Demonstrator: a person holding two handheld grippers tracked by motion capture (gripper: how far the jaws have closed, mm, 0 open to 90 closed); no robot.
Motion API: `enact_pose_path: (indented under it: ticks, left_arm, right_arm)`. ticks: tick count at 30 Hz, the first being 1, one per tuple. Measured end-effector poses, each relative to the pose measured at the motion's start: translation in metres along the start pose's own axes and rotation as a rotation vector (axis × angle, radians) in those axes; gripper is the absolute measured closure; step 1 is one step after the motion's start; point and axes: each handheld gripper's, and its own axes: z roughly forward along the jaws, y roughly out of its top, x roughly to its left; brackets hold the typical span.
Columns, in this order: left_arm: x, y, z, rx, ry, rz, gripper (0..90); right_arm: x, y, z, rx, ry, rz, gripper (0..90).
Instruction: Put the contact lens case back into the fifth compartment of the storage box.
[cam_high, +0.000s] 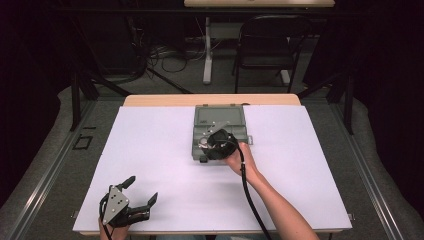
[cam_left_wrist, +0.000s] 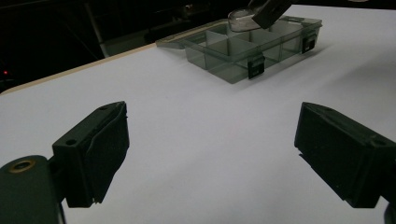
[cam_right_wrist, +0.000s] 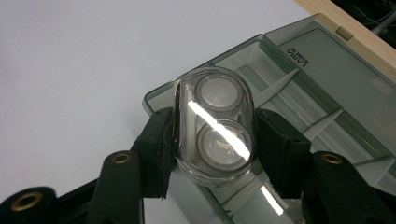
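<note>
A white sheet (cam_high: 165, 165) covers the table beneath the left gripper's fingers (cam_high: 129, 181), with the table's wooden edge (cam_high: 150, 100) far beyond them. Well past the right gripper's fingers (cam_right_wrist: 156, 140), a black folding chair (cam_high: 265, 45) stands on grey floor, tangled cables (cam_high: 170, 55) and a white table leg (cam_high: 207, 50) beside it
</note>
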Motion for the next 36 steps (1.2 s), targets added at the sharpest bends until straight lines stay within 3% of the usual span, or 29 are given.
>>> enact_pose_path:
  ticks: [36]
  left_arm:
    - [0.001,0.0,0.0,-0.002,0.004,-0.002,10.4]
  right_arm:
    - [0.007,0.02,0.023,0.106,-0.065,0.056,49.3]
